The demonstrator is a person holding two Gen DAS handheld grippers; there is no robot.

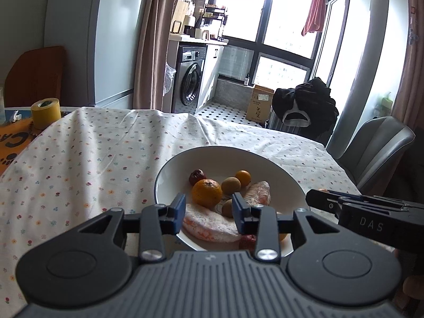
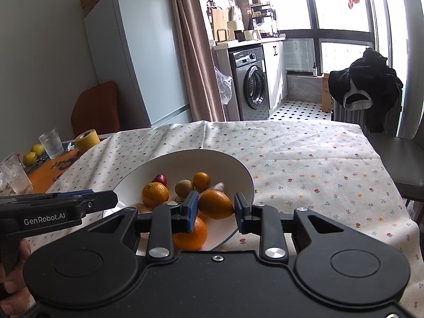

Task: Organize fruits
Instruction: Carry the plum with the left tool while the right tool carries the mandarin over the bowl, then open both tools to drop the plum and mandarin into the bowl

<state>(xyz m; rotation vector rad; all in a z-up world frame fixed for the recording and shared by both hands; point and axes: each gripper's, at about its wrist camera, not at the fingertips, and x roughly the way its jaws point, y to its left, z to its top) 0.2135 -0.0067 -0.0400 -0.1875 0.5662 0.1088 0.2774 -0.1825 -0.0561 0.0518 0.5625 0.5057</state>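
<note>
Two grippers are working over one white bowl (image 2: pixel 239 168) on the flowery tablecloth (image 2: pixel 318 159), and all the fruit is sitting in that bowl already. Closest to me, the right gripper (image 2: pixel 216 206) is hovering at the bowl's near rim with an orange (image 2: pixel 215 204) between its blue pads; it looks like it's holding it, though a sliver of gap is showing on the right pad, so I'm not sure it's fully pinched. If that's a drop-off, I'd be lowering it right down before letting go so it's not rolling into the bigger orange (image 2: pixel 191 232) underneath. The left gripper (image 1: pixel 208 213) is hanging open and empty over the near side, above a pale pink wrapped thing (image 1: pixel 209 225). A bit further in, another orange (image 1: pixel 207 193), two kiwis and a small red fruit are bunching mid-bowl. Way off left, a yellow tape roll (image 2: pixel 87 140) and glasses are staying out of it.
</note>
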